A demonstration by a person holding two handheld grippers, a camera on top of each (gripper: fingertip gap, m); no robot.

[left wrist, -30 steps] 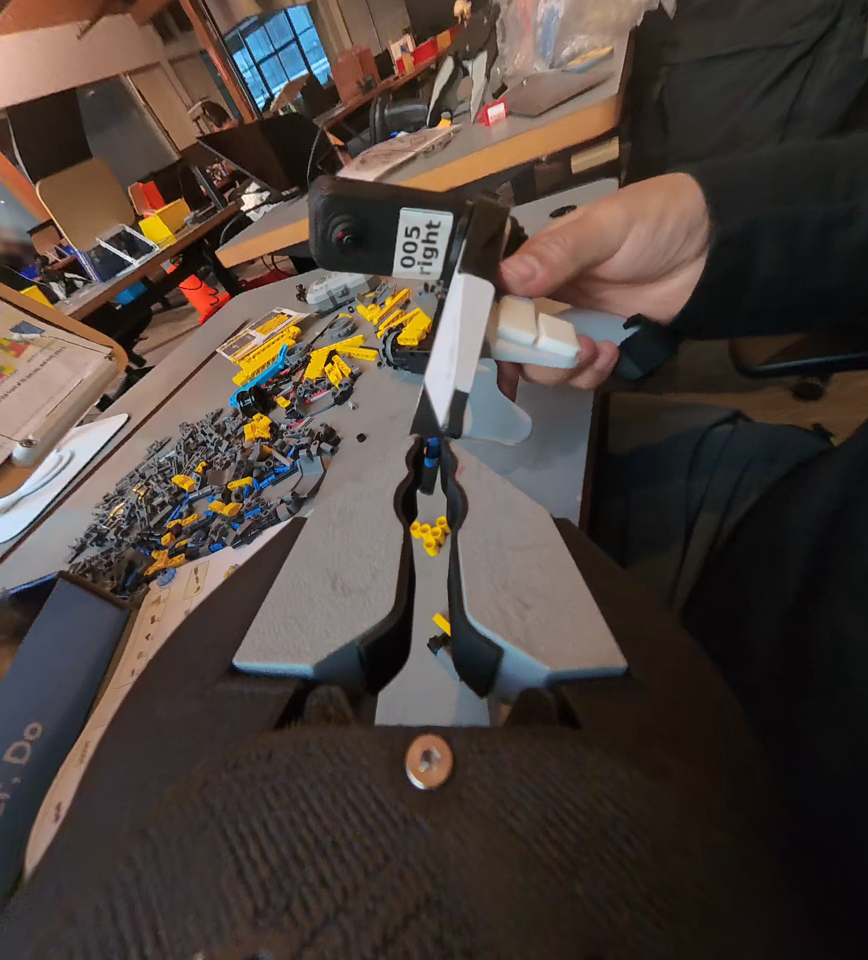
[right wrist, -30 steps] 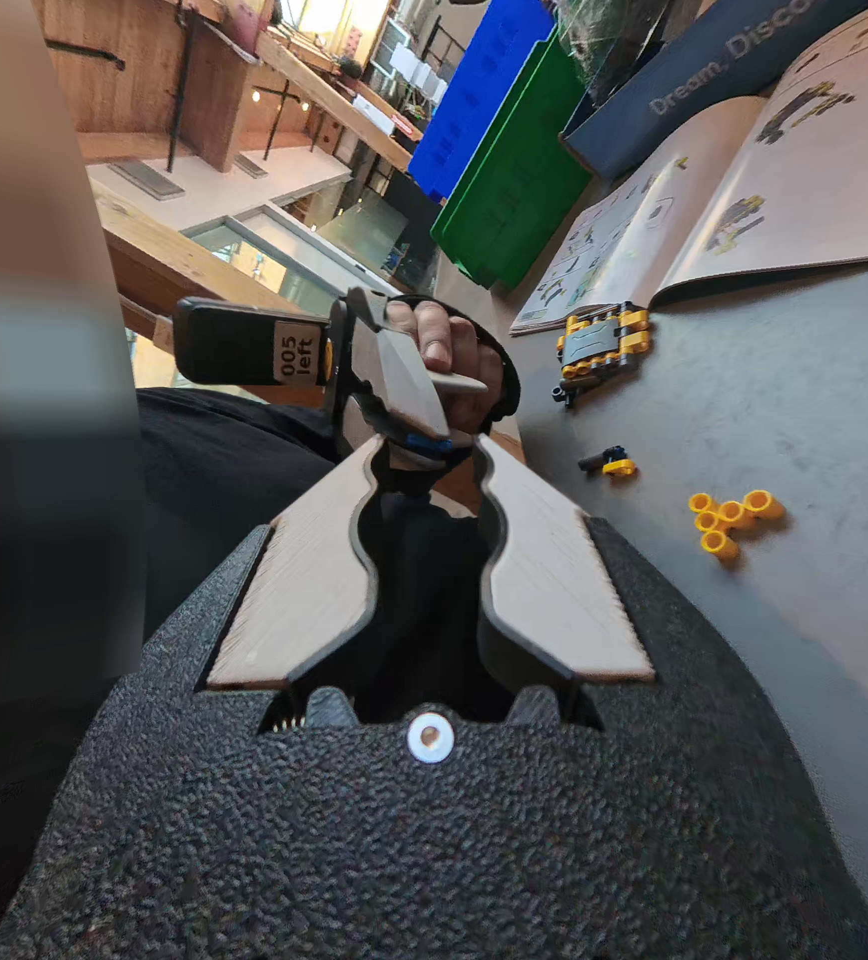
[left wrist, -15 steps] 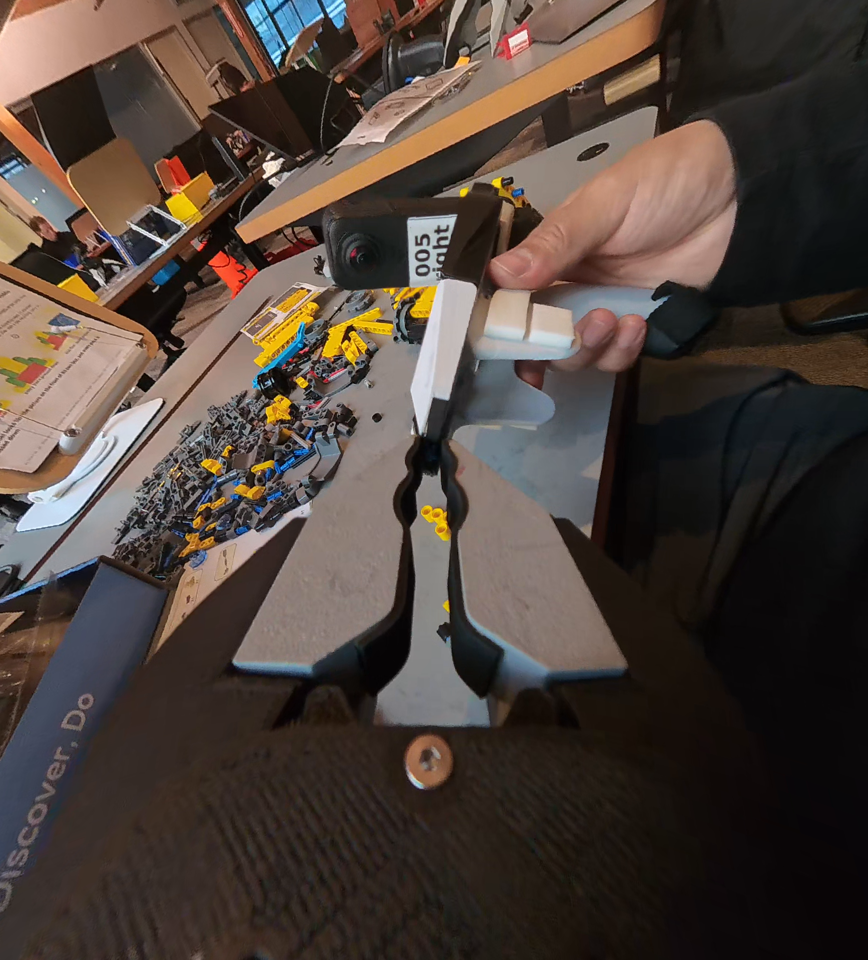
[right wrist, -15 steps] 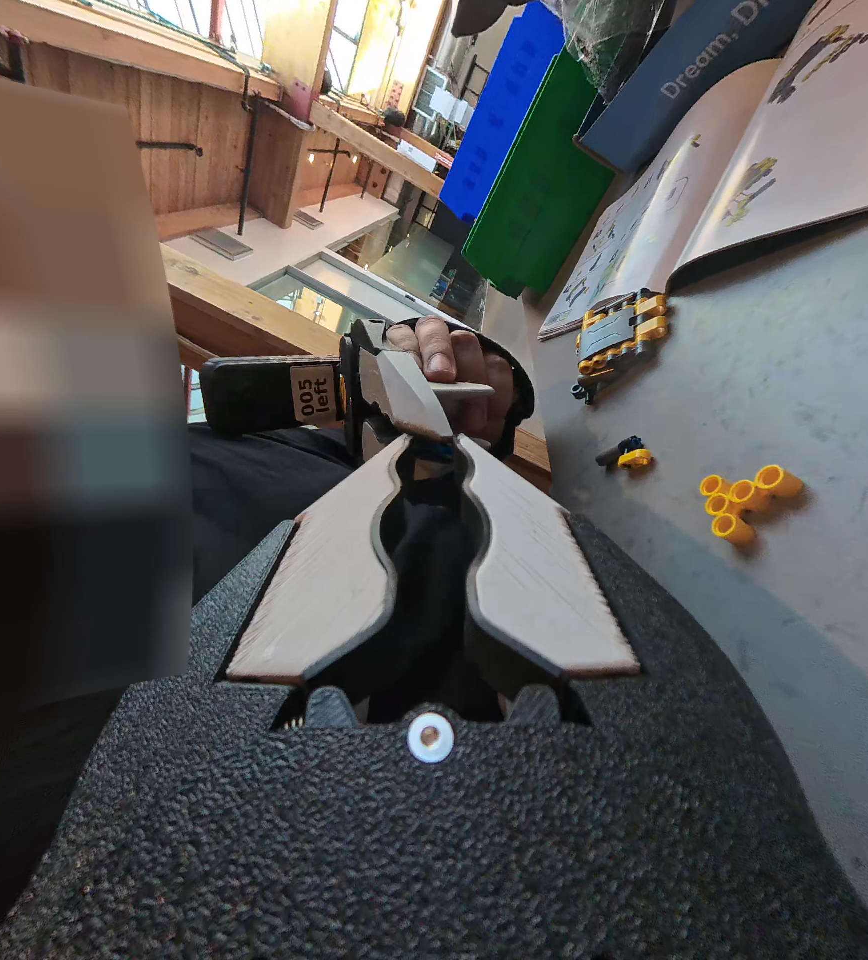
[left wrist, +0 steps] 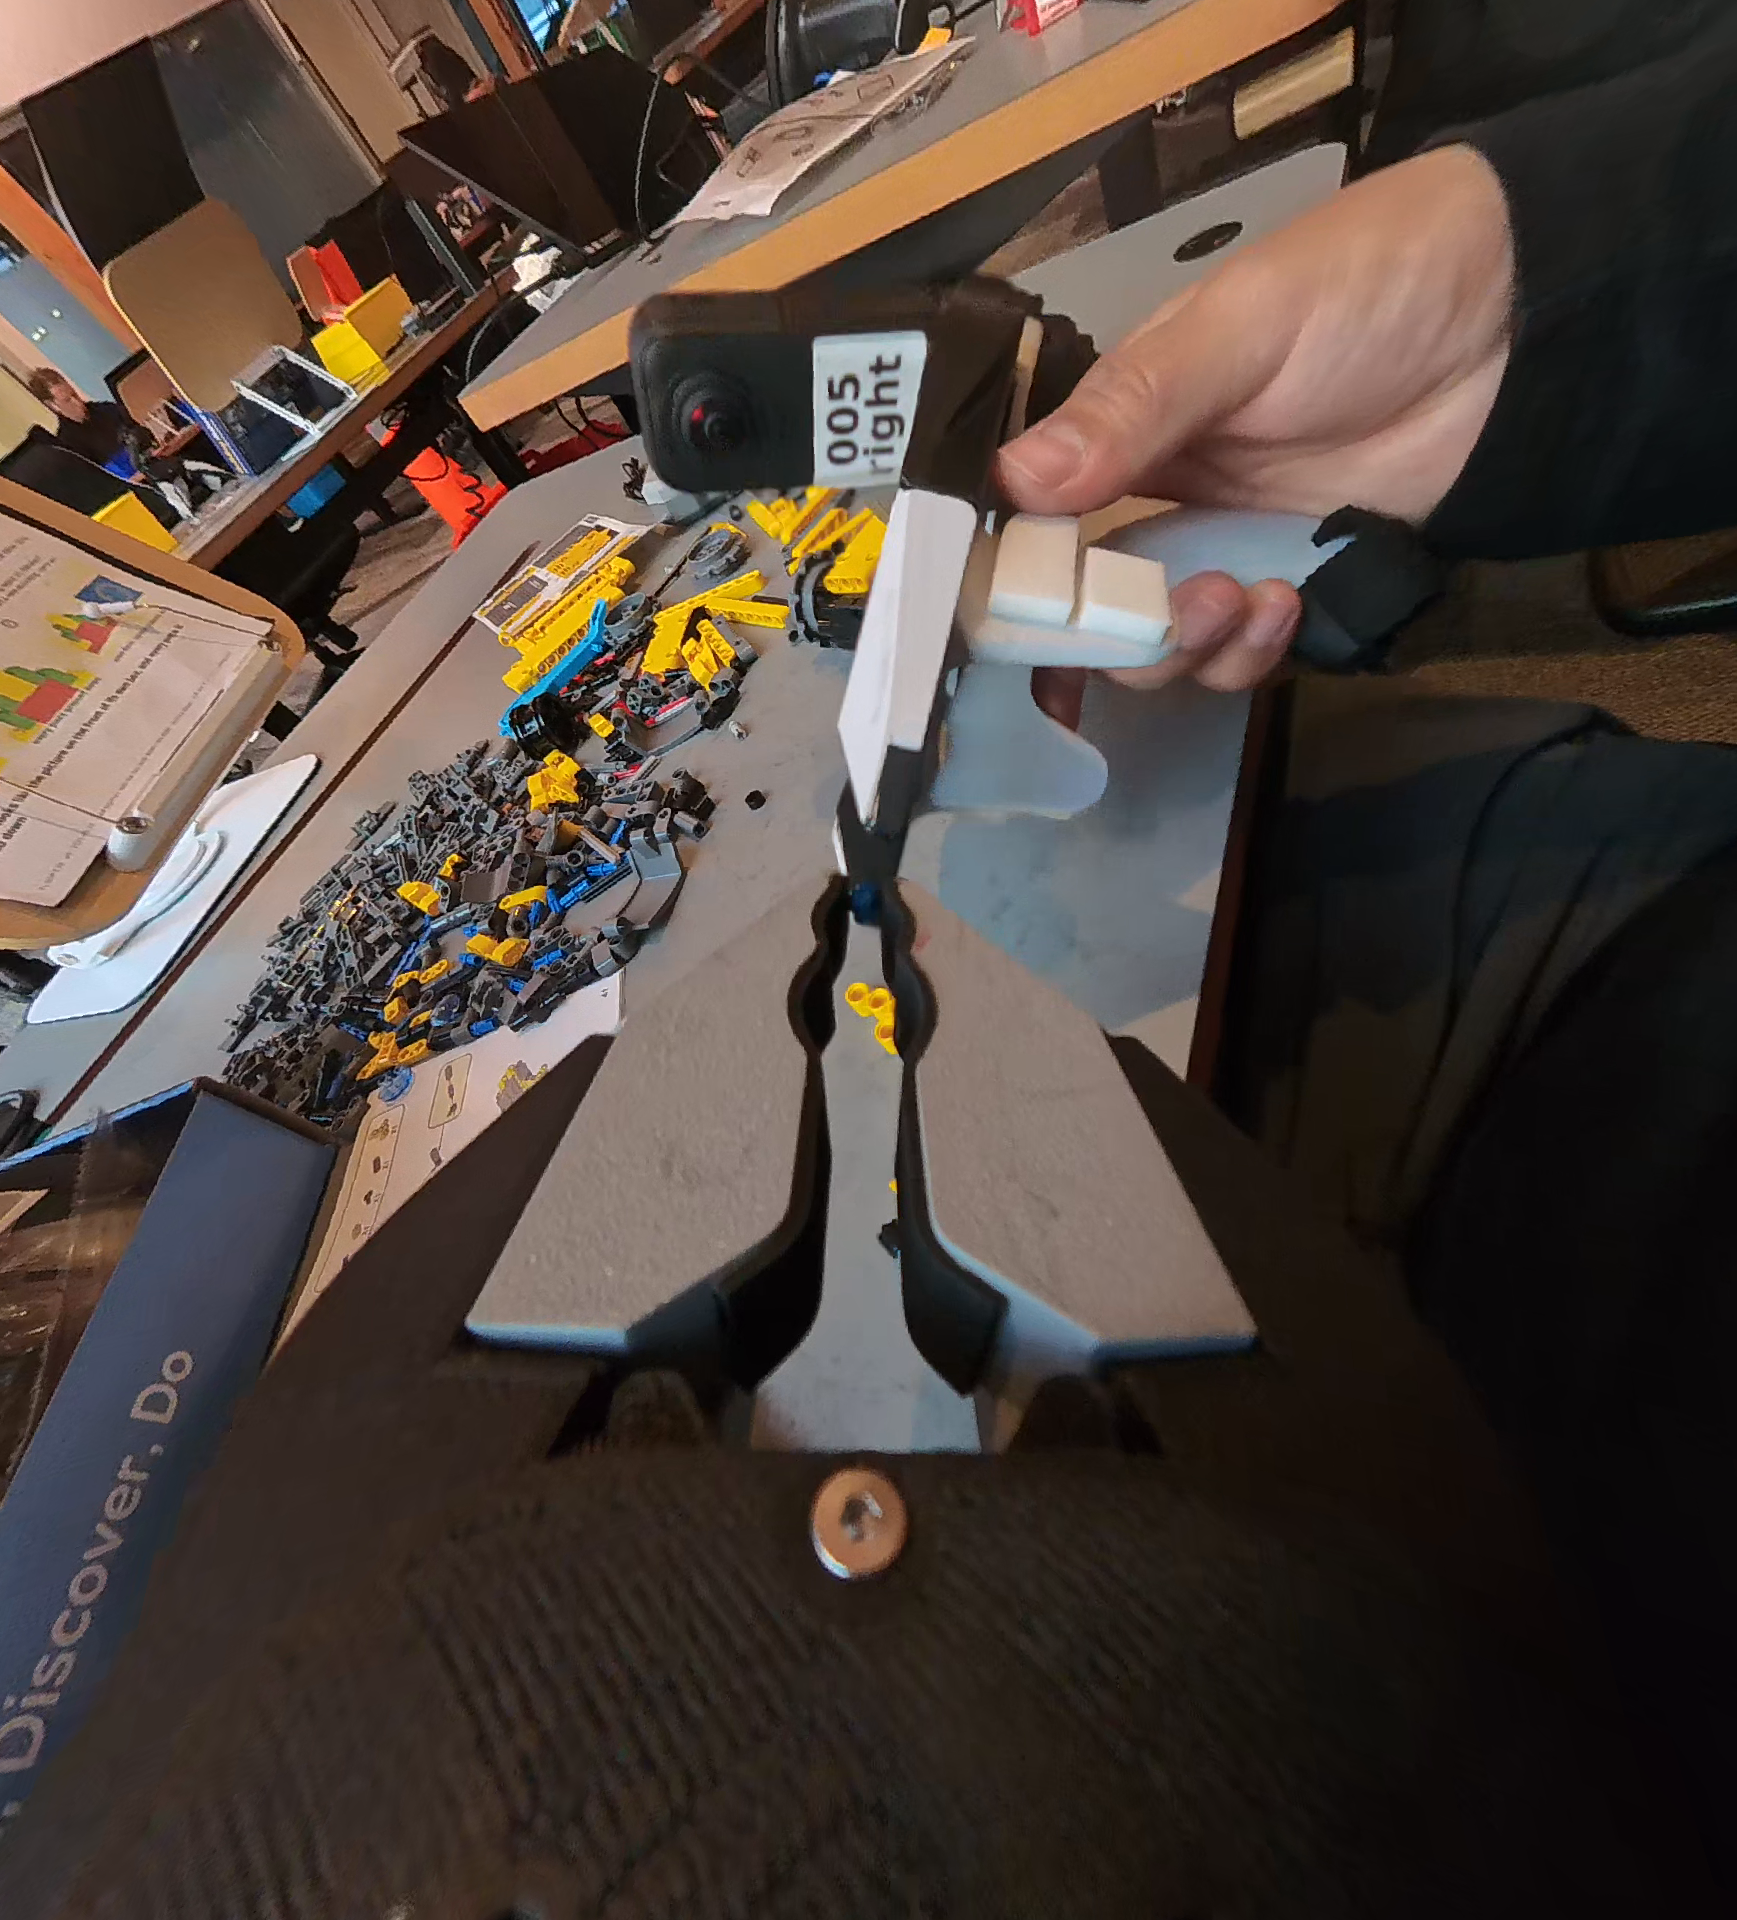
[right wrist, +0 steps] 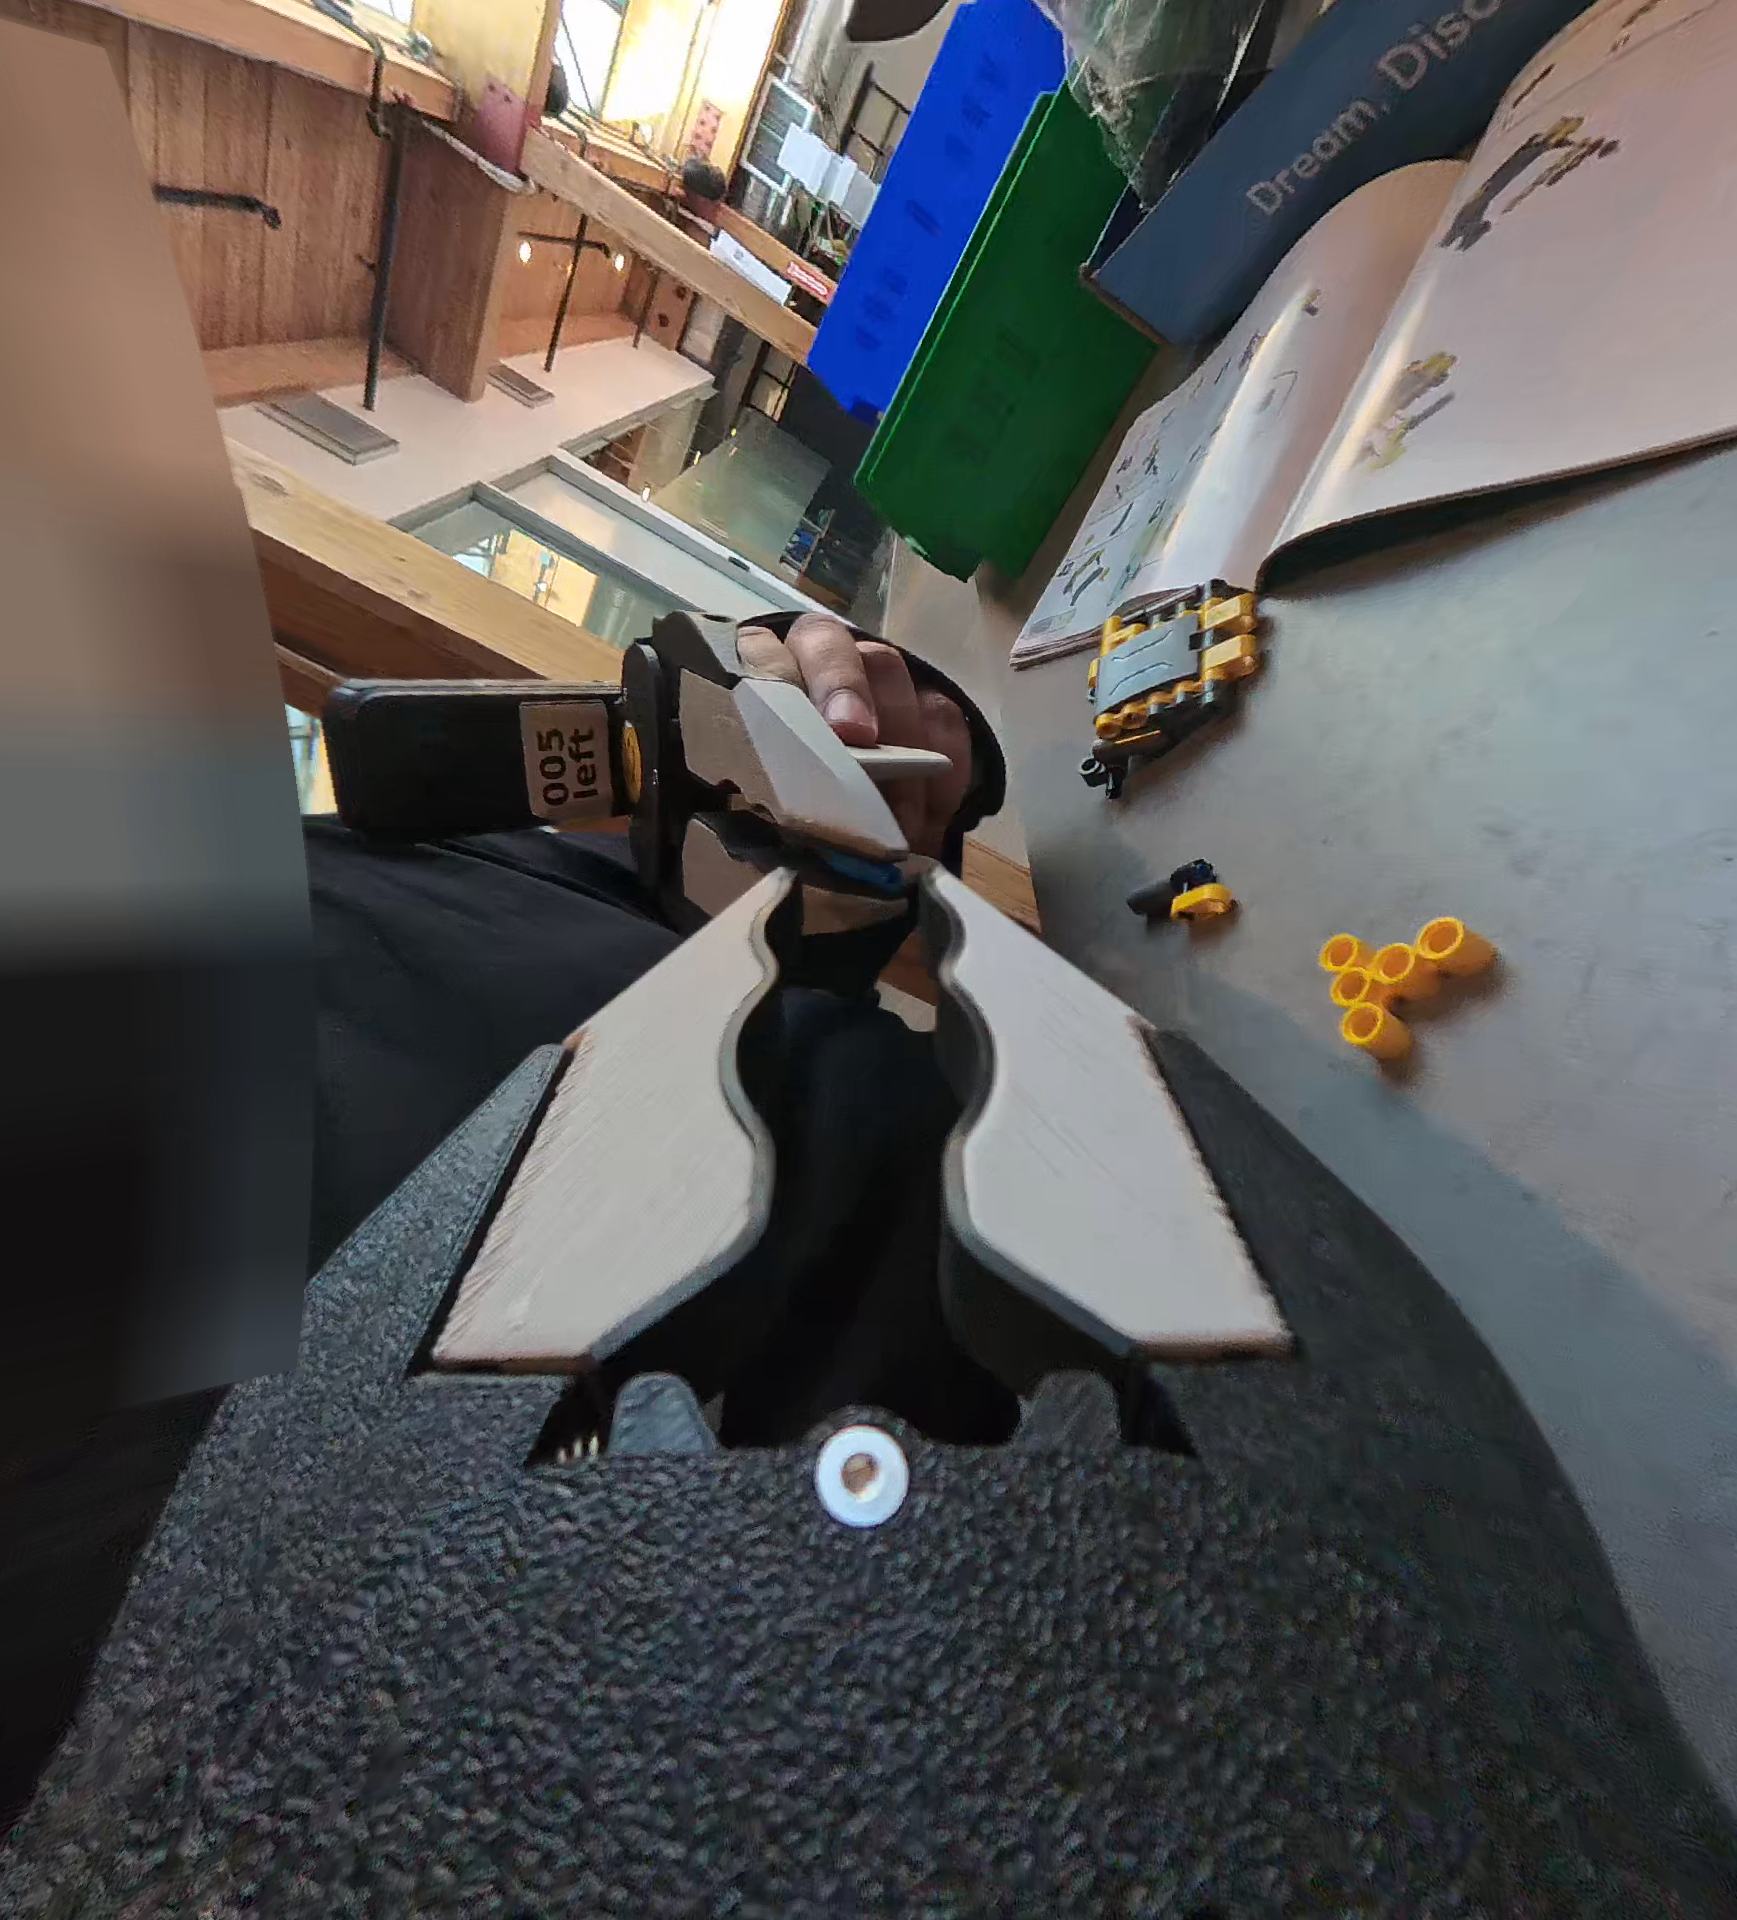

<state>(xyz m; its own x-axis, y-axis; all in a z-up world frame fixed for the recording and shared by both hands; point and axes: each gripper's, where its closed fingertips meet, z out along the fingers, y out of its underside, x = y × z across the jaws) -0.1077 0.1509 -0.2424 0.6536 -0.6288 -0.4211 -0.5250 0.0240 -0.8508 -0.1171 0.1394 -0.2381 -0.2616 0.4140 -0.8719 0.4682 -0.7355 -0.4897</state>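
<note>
My left gripper (left wrist: 864, 896) is shut on a small blue pin (left wrist: 866, 902) and holds it in the air above the grey table (left wrist: 1051, 914). My right gripper (right wrist: 861, 878) meets it tip to tip. Its jaws stand partly open, with one fingertip on each side of the blue pin (right wrist: 859, 875); I cannot tell whether they touch it. A hand holds each gripper. A cluster of yellow round connectors (right wrist: 1404, 977) lies on the table to the right and also shows between the left gripper's fingers (left wrist: 874, 1008).
A small black and yellow piece (right wrist: 1181, 899) and a yellow and grey assembly (right wrist: 1170, 665) lie beside an open instruction booklet (right wrist: 1466, 343). A pile of loose parts (left wrist: 469, 914) covers the table's left. A dark blue box (left wrist: 116, 1403) and green and blue bins (right wrist: 999, 364) stand behind. Only a small space, under 4 cm, lies between the two pairs of fingers.
The right gripper's jaws have narrowed around the blue pin since a second ago. Both grippers have tilted a little and stay tip to tip. The left gripper keeps its hold.
</note>
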